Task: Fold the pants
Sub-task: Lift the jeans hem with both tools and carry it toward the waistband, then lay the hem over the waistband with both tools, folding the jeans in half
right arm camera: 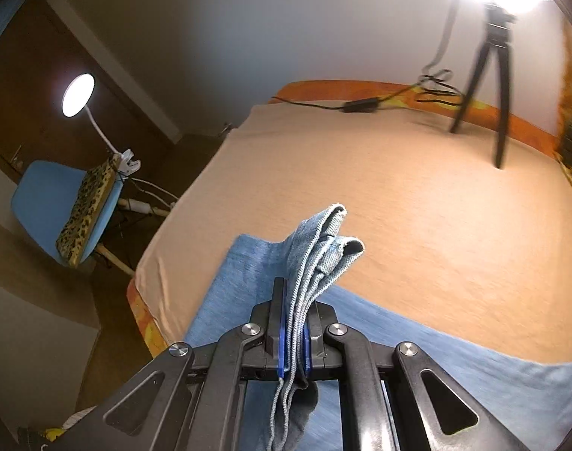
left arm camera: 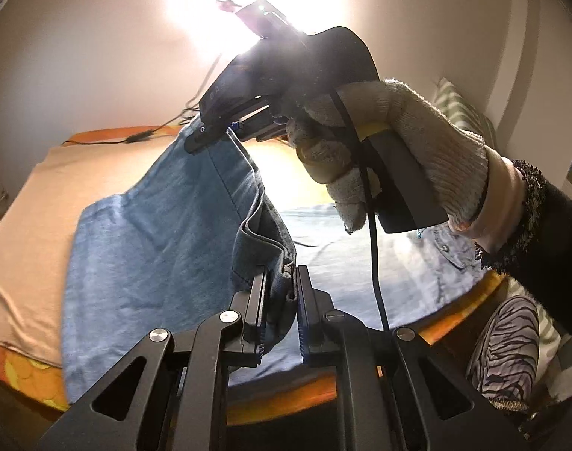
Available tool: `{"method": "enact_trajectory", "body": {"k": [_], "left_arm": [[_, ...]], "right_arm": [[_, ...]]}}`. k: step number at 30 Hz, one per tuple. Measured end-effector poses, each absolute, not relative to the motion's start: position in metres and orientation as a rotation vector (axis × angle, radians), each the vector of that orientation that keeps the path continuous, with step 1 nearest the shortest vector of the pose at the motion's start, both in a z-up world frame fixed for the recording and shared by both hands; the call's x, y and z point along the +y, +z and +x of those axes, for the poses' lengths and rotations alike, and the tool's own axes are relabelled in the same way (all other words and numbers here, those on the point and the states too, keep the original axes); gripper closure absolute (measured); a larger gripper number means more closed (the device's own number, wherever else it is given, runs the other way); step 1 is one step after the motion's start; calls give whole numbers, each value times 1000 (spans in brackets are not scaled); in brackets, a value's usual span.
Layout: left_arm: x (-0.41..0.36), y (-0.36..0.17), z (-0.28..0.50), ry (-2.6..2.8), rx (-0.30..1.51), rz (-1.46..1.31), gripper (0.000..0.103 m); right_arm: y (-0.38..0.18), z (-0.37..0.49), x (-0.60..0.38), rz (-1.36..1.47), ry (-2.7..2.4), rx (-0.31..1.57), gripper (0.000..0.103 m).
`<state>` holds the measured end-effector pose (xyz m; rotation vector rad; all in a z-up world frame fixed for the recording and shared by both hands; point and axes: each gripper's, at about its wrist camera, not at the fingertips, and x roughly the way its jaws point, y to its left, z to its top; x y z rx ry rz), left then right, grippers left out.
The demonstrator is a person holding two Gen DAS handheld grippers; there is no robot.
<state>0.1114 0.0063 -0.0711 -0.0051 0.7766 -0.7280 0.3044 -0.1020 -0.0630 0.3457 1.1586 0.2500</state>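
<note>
Hanging pants point(left arm camera: 154, 233) stretch lengthwise between both clamped jaws.

The pants point(left arm camera: 154, 233) are light-blue denim, partly lifted off the bed. A bunched, seamed edge is pinched between the left gripper point(left arm camera: 282, 293) pads; the frayed hems point(right arm camera: 338, 240) are clamped in the right gripper point(right arm camera: 295, 323). The rest is draped below both, spread flat.

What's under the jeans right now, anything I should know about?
A beige sheet shows beneath the lifted end of the jeans, over an orange patterned cover at the bed edge. Whatever lies under the flat denim is covered.
</note>
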Motion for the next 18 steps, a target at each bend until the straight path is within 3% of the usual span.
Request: {"method": "enact_trajectory", "body": {"k": [18], "left_arm": [[-88, -58, 88, -952, 773, -16, 92]], "right_arm": [[-39, 226, -217, 380, 102, 1106, 99]]}}
